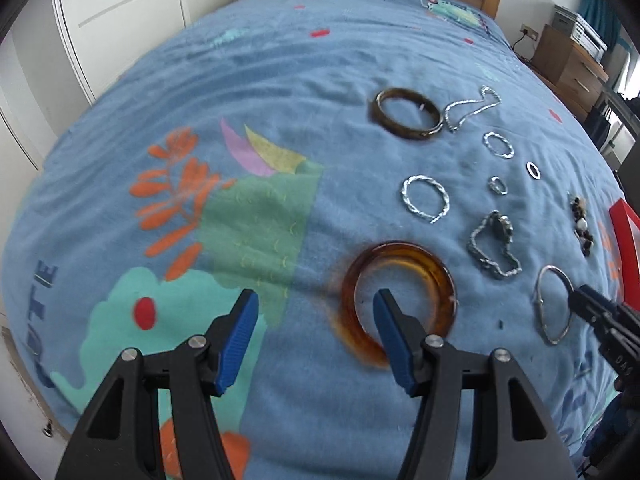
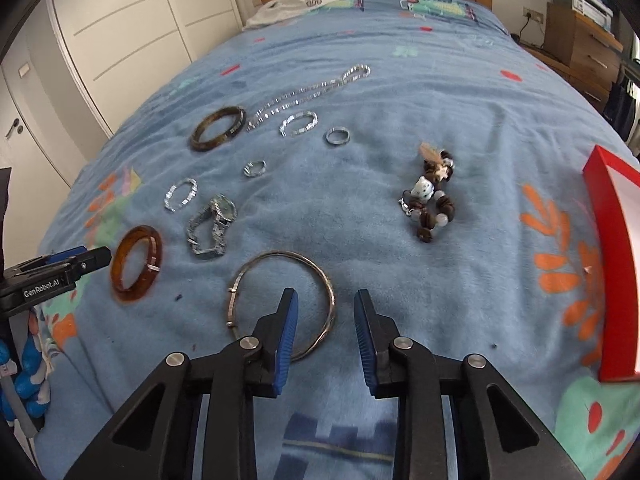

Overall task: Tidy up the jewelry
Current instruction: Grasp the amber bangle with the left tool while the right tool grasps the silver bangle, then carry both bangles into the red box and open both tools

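Observation:
Jewelry lies spread on a blue bedspread [image 1: 320,80]. My left gripper [image 1: 316,300] is open, its right finger inside the amber bangle [image 1: 424,264], also in the right wrist view [image 2: 138,262]. My right gripper [image 2: 326,300] is open over the right side of a thin silver bangle [image 2: 320,276], seen too in the left wrist view [image 1: 554,304]. A dark brown bangle [image 2: 218,128], a silver chain [image 2: 312,88], a watch [image 2: 212,224], several silver rings and bracelets, and a brown beaded bracelet [image 2: 432,196] lie beyond.
A red open box [image 2: 608,248] sits at the right edge of the bed. White cloth [image 2: 296,2] lies by the wooden headboard. White wardrobe doors [image 2: 120,20] stand to the left, and a wooden dresser [image 2: 580,40] to the right.

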{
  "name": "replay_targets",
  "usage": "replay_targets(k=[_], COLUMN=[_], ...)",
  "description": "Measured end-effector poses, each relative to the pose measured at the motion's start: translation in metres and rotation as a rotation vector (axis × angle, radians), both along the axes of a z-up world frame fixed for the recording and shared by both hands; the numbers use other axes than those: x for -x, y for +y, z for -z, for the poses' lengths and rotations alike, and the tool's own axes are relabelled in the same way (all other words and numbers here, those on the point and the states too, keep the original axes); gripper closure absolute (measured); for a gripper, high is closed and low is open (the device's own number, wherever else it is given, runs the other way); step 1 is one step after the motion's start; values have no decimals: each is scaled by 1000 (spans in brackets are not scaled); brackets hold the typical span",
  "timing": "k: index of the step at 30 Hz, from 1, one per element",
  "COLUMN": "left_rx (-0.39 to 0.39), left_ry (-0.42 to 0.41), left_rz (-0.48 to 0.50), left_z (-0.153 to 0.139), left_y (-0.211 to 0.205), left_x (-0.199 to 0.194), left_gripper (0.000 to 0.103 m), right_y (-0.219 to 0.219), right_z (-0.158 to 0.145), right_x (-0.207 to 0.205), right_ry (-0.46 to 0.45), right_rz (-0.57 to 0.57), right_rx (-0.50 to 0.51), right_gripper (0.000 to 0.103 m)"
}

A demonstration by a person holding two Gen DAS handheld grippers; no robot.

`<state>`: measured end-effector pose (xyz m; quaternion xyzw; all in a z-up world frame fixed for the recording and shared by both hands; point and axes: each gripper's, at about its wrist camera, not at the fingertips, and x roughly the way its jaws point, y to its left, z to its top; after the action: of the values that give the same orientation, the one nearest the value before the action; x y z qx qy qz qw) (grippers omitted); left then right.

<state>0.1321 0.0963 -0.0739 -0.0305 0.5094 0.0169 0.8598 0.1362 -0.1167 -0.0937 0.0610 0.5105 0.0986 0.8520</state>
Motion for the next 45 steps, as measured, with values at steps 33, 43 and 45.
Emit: replay_targets(k=[33, 43, 45], left_rx=[-154, -95, -60], left_ry=[-74, -156, -166], left_rz=[91, 267, 309], left_z=[-24, -73, -83], left_y=[-75, -170, -195], left_x=[23, 45, 44], left_gripper=[95, 95, 95], right_y=[-8, -87, -114], right_z=[-40, -88, -97], right_x=[33, 69, 74], right_ry=[-209, -289, -298], right_rz=[-22, 116, 162], right_rx=[99, 127, 139], right_gripper=[98, 98, 98])
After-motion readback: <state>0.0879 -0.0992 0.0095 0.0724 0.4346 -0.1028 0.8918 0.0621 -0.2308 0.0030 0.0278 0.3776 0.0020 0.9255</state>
